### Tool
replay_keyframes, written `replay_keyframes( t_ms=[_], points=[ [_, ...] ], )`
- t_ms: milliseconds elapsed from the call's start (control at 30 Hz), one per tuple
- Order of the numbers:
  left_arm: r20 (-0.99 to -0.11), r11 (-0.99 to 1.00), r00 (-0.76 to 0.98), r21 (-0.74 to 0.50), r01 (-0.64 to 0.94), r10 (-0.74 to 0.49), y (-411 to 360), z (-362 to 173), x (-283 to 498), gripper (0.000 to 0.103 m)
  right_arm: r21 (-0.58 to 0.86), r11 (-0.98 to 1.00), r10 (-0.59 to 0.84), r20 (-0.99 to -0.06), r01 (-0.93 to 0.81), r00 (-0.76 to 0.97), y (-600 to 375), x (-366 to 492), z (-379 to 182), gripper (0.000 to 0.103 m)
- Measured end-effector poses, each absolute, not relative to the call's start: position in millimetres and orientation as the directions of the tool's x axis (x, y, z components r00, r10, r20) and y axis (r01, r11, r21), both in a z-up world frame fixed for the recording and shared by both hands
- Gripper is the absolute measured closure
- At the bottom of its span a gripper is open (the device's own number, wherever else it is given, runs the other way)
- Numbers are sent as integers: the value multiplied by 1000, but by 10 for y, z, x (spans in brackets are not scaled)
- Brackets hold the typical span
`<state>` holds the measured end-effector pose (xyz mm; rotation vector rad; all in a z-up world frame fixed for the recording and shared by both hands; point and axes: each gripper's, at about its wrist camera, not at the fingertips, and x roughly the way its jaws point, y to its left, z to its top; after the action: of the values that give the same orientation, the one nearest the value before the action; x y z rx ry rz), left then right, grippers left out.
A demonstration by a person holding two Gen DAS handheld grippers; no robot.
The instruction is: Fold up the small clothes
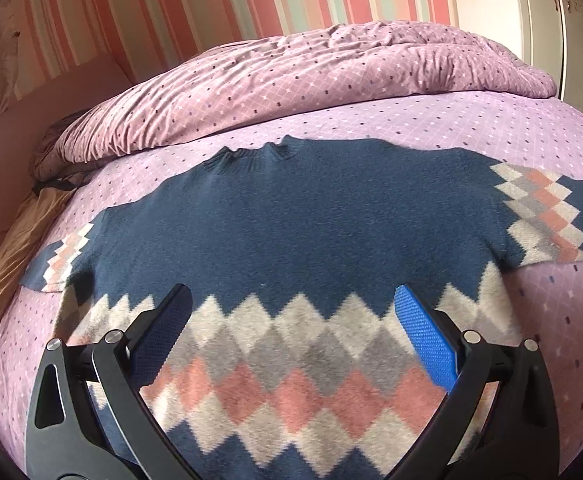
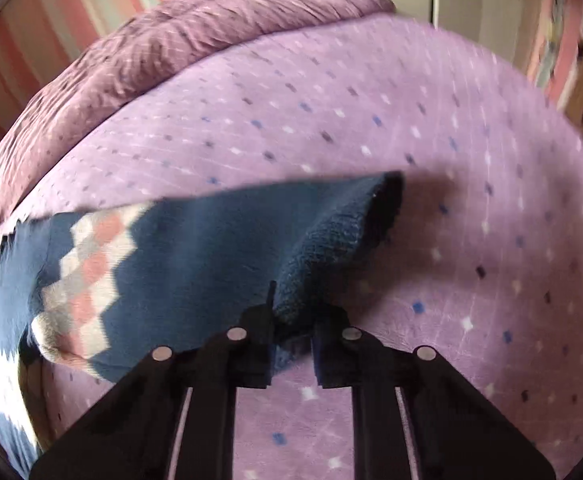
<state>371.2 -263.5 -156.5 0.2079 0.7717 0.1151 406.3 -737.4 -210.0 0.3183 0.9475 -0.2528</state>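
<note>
Clearly the argyle sweater point(image 1: 311, 224) lies flat on the purple bedsheet point(image 1: 551, 320), left gripper point(image 1: 291, 320) jaws apart above its hem, right gripper point(image 2: 291, 316) clamped on its sleeve cuff point(image 2: 331, 240), which may slip if tugged.

The left gripper point(image 1: 292, 305) has black arms, 4 silver rivets and textured blue pads point(image 1: 427, 340). The right gripper point(image 2: 291, 322) is black, with 4 silver rivets.
</note>
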Motion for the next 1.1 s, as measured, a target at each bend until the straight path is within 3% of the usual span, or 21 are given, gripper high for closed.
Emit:
replay_keyframes(
  t_ms=[167, 333, 467, 633, 667, 733, 767, 800, 1100],
  points=[
    [-667, 969, 712, 237, -76, 219, -2221, -1465, 3685, 3, 111, 980, -28, -751, 167, 660, -6491, 4201, -1386, 89],
    [-664, 962, 700, 238, -135, 263, -1710, -1376, 3651, 3, 208, 971, 231, -691, -118, 685, -4951, 4595, -866, 90],
    [-650, 948, 692, 252, -193, 314, -1179, -1301, 3630, 3, 235, 938, 346, -700, -257, 625, -3634, 4978, -918, 90],
    [-665, 937, 661, 233, -260, 348, -579, -1303, 3681, 3, 260, 927, 371, -751, -272, 546, -2635, 5283, -1354, 88],
    [-669, 937, 657, 233, -259, 348, -509, -1317, 3700, 3, 270, 928, 368, -768, -256, 524, -2511, 5303, -1491, 79],
    [-683, 938, 643, 245, -246, 347, -419, -1376, 3769, 3, 295, 926, 376, -785, -236, 492, -2397, 5324, -1640, 36],
    [-686, 938, 640, 249, -241, 346, -401, -1399, 3799, 3, 307, 925, 379, -780, -224, 497, -2391, 5286, -1648, 30],
    [-692, 941, 638, 246, -231, 337, -403, -1424, 3839, 3, 319, 922, 386, -768, -219, 511, -2426, 5259, -1623, 26],
    [-799, 990, 585, 90, -108, 137, -944, -1775, 4423, 3, 248, 954, 295, -689, -166, 662, -3306, 4991, -1020, 22]
  ],
)
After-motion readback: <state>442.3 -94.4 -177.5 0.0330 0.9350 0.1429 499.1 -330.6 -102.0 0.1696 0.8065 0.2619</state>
